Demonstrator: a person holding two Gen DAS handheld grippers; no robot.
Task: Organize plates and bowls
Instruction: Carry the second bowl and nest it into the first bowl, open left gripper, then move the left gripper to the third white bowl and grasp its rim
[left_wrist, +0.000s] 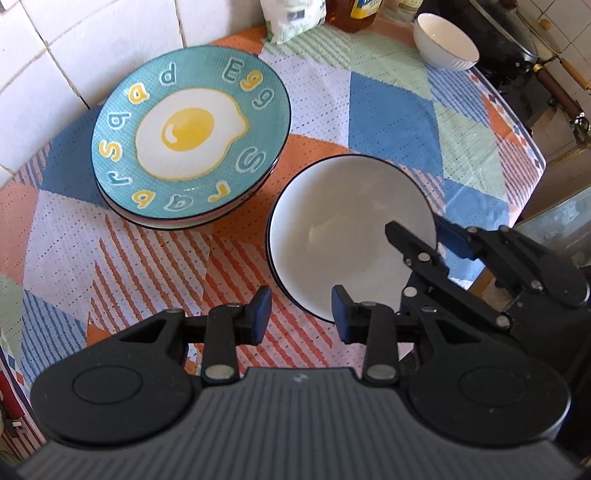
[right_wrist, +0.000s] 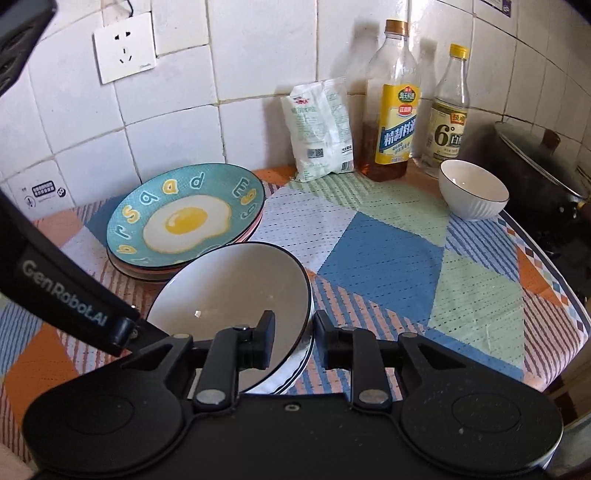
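Observation:
A white bowl with a dark rim (left_wrist: 343, 221) (right_wrist: 236, 288) rests on at least one more bowl like it, on the patterned cloth. My left gripper (left_wrist: 301, 314) straddles its near rim, open, with a gap at both pads. My right gripper (right_wrist: 294, 332) (left_wrist: 430, 236) straddles the rim on the other side, one finger inside the bowl and one outside, open and not pressing. To the left, by the wall, a teal plate with a fried-egg picture (left_wrist: 188, 136) (right_wrist: 184, 218) tops a stack of plates. A small white ribbed bowl (left_wrist: 445, 40) (right_wrist: 472, 192) stands alone at the far right.
A white bag (right_wrist: 319, 129), an oil bottle (right_wrist: 395, 107) and a vinegar bottle (right_wrist: 448, 110) stand against the tiled wall. A dark wok (right_wrist: 532, 158) sits beyond the table's right edge. A wall socket (right_wrist: 125, 48) is above the plates. Patterned cloth (right_wrist: 388, 251) covers the table.

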